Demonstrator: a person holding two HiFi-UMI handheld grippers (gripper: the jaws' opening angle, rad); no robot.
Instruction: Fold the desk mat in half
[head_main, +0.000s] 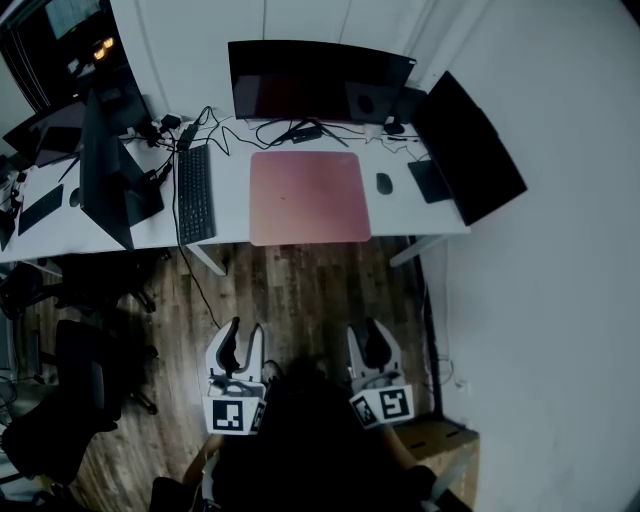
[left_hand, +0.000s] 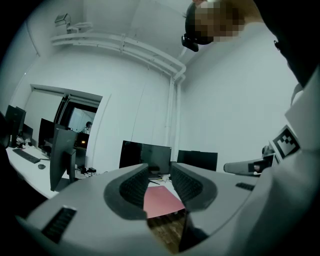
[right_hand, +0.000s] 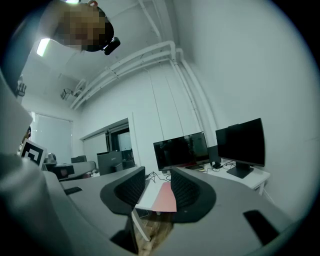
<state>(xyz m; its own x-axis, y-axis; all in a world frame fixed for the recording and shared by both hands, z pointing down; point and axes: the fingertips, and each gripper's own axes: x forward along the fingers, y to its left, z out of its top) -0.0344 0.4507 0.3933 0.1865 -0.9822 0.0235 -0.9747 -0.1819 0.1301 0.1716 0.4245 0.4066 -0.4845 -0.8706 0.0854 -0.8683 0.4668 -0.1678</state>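
Head view: the pink desk mat (head_main: 310, 197) lies flat and unfolded on the white desk (head_main: 230, 215), at 12 o'clock from both grippers. Left gripper (head_main: 243, 342) and right gripper (head_main: 364, 345) hang over the floor, well apart from the mat, jaws apart and empty. Step, as judged: approach. Next: reach the mat's near corners at the desk's front edge. Keyboard (head_main: 195, 192) at its 9 o'clock and mouse (head_main: 384, 183) at 3 o'clock stand clear, so the fold has room.

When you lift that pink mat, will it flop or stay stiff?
Probably floppy: the pink mat lies thin and flat on the desk. Likely light, being one sheet. It may slide, since that desk looks smooth.
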